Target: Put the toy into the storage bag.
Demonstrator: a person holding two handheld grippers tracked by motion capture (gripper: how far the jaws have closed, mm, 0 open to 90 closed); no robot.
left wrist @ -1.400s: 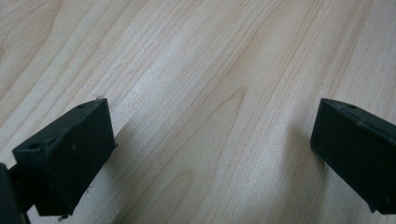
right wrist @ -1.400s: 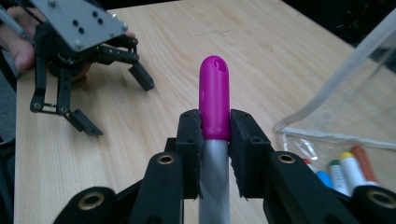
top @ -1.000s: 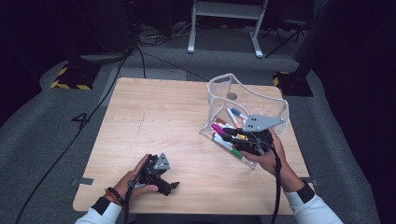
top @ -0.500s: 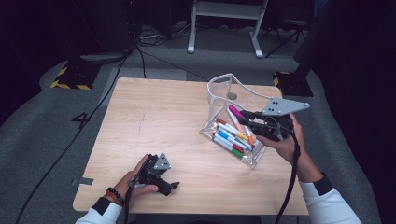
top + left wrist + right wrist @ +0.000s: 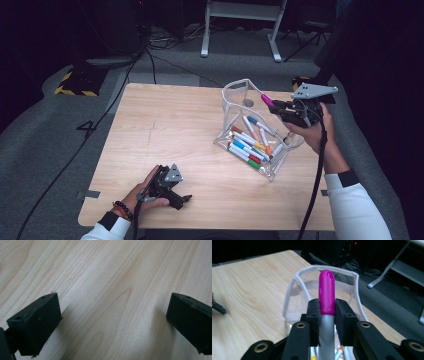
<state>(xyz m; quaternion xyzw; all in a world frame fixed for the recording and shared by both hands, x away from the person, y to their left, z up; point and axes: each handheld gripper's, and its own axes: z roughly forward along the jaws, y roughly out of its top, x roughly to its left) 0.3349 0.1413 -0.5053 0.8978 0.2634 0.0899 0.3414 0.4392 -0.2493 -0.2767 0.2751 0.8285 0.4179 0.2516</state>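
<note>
table (image 5: 165,125): bare wood between the hands | clear pouch (image 5: 235,95): mouth open, coloured markers (image 5: 247,147) heaped inside | right gripper (image 5: 276,106): clamped on magenta-capped marker (image 5: 326,292), above the pouch's rim | left gripper (image 5: 186,199): jaws apart, nothing between, resting on the table well apart from the pouch

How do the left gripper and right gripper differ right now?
The left gripper is open and holds nothing, while the right gripper is shut on a pink-capped marker. The left gripper rests low on the table near its front edge; the right gripper is raised beside the clear pouch of markers. Both are black, each held in one hand.
</note>
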